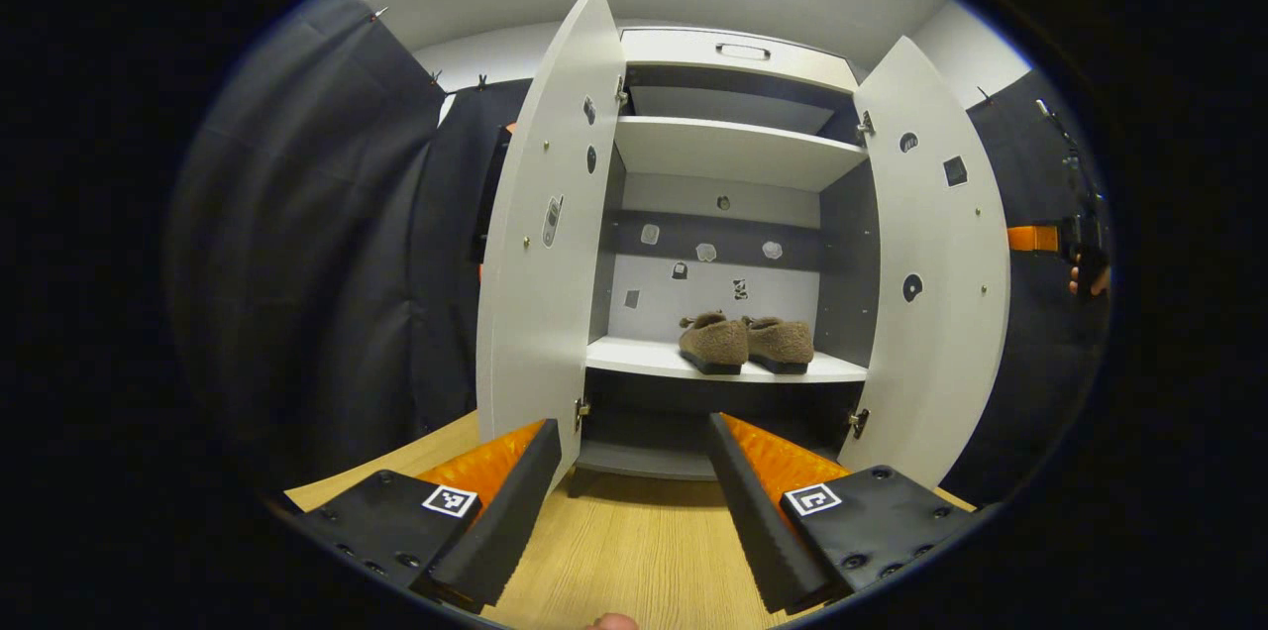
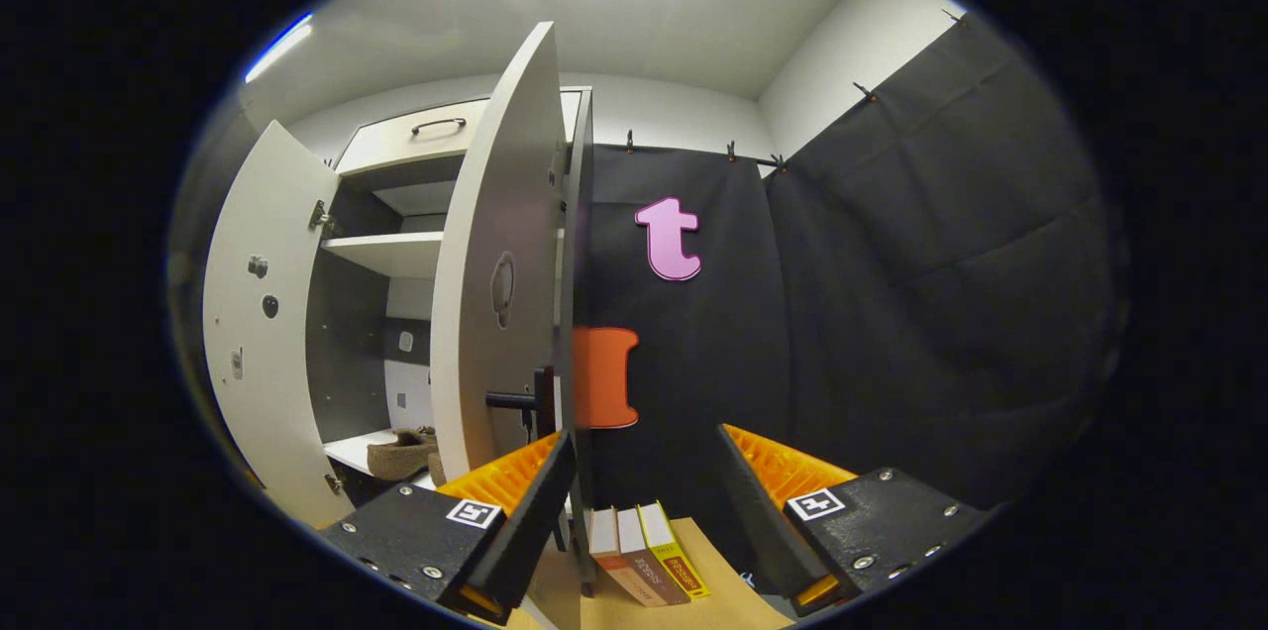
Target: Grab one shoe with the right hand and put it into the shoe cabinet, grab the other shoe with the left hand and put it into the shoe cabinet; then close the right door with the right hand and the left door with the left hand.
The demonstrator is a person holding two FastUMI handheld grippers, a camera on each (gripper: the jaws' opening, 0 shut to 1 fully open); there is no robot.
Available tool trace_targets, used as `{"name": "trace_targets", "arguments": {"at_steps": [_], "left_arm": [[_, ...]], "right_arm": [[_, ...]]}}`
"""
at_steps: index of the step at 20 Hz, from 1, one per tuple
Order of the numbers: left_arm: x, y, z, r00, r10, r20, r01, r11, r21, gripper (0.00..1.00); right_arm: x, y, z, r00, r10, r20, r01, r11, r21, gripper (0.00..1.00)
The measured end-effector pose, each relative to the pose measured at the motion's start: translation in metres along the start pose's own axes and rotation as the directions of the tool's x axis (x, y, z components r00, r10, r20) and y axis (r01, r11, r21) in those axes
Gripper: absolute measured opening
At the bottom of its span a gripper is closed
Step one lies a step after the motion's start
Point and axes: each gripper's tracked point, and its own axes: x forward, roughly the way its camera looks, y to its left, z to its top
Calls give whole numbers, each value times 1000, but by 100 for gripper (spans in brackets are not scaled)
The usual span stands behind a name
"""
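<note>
shelf (image 1: pixel 634 359) in cabinet (image 1: pixel 735 55): two brown shoes (image 1: pixel 745 343) side by side, touching, right of centre, heels toward the camera. Upper shelf (image 1: pixel 728 153) bare. Cabinet stands on wood floor (image 1: pixel 614 541); three books (image 2: pixel 646 553) lean together on the floor beside its right door (image 2: pixel 495 263)

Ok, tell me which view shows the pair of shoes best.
The left gripper view: it looks straight into the open cabinet, where both shoes sit side by side on the lower shelf. The right gripper view catches just part of a shoe, seen past the right door's edge.
</note>
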Motion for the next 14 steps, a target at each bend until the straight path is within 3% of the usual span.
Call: {"name": "trace_targets", "arguments": {"at_steps": [1, 2, 3, 9, 14], "left_arm": [[0, 0, 1, 1000, -6, 1, 6, 1000, -2, 94], [-1, 0, 1, 1000, -6, 1, 6, 1000, 3, 97], [0, 2, 1, 1000, -6, 2, 6, 1000, 10, 97], [-2, 9, 0, 1000, -6, -3, 7, 1000, 19, 97], [-4, 18, 1, 1000, 5, -2, -5, 1000, 22, 97]], "right_arm": [[-1, 4, 0, 1000, 2, 3, -2, 1000, -7, 89], [-3, 8, 1, 1000, 5, 5, -5, 1000, -15, 97], [-5, 13, 2, 1000, 12, 7, -12, 1000, -18, 89], [-11, 79, -6, 991, 130, -20, -129, 991, 19, 88], [1, 141, -17, 968, 249, -32, -248, 967, 53, 88]]}}
